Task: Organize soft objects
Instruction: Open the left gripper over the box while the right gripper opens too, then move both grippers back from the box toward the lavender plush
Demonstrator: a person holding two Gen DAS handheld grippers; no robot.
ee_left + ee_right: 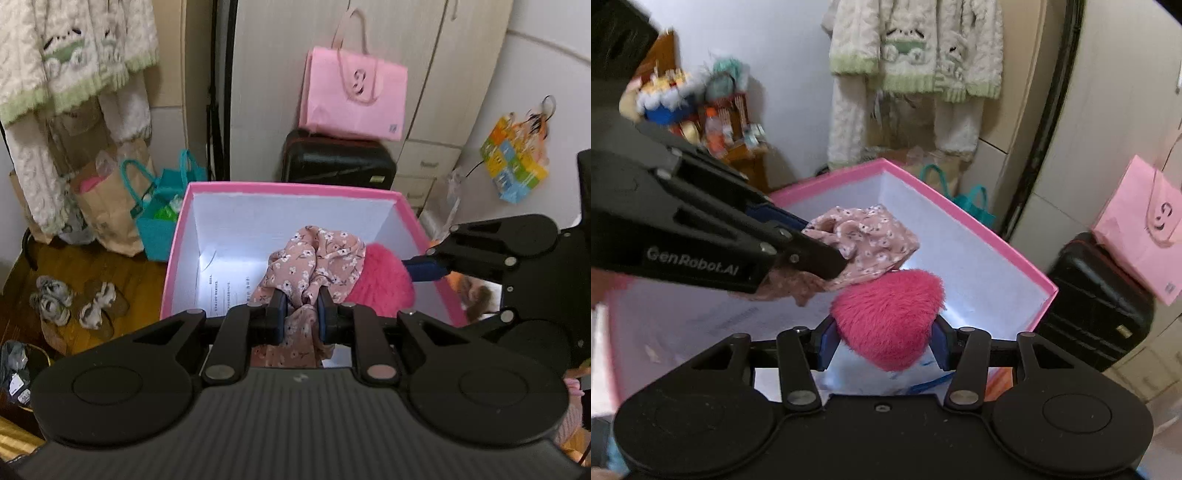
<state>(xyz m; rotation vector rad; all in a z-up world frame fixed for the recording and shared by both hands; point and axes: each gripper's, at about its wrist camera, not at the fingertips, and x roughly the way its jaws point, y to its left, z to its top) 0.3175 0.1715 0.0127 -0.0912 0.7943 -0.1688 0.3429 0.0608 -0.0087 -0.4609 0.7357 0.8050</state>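
Observation:
A pink box (295, 187) with a white inside stands open below both grippers. My left gripper (302, 319) is shut on a dusty-pink floral cloth (314, 258), which hangs bunched over the box. In the right wrist view that cloth (866, 236) sticks out of the left gripper (812, 236) at the left. My right gripper (882, 341) is shut on a fluffy magenta heart-shaped plush (890, 314), held above the box (960, 221) and touching the cloth. In the left wrist view the plush (384, 280) sits at the right gripper's blue pads (424, 269).
Behind the box stand a black suitcase (338, 158) with a pink bag (352, 96) on it, a teal bag (162, 206) and brown paper bags (107, 206). Cream clothes (70, 74) hang at the left. Slippers (74, 299) lie on the wooden floor. A cluttered shelf (713, 114) stands at the far left.

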